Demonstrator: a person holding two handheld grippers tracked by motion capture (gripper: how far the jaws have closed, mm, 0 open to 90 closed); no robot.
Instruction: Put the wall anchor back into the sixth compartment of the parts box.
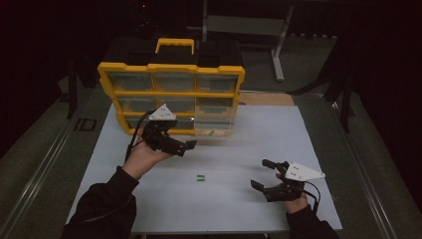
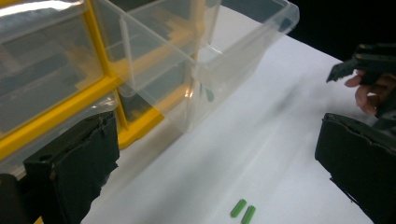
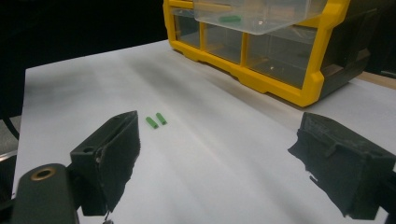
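A person works two handheld grippers over a white table (image 1: 249,129) where two small green pegs (image 1: 200,178) lie side by side at centre. At 11 o'clock stands a yellow-framed parts cabinet (image 1: 171,97) of clear plastic drawers; its lower right clear drawer (image 1: 215,119) is pulled out, with one green piece inside. The left gripper (image 1: 174,144) hangs near that drawer, jaws spread wide and empty. The right gripper (image 1: 263,174), at 4 o'clock, is likewise wide and empty. The step looks like fetching: next, one gripper must drop over a smooth, cylindrical peg and pinch narrowly.
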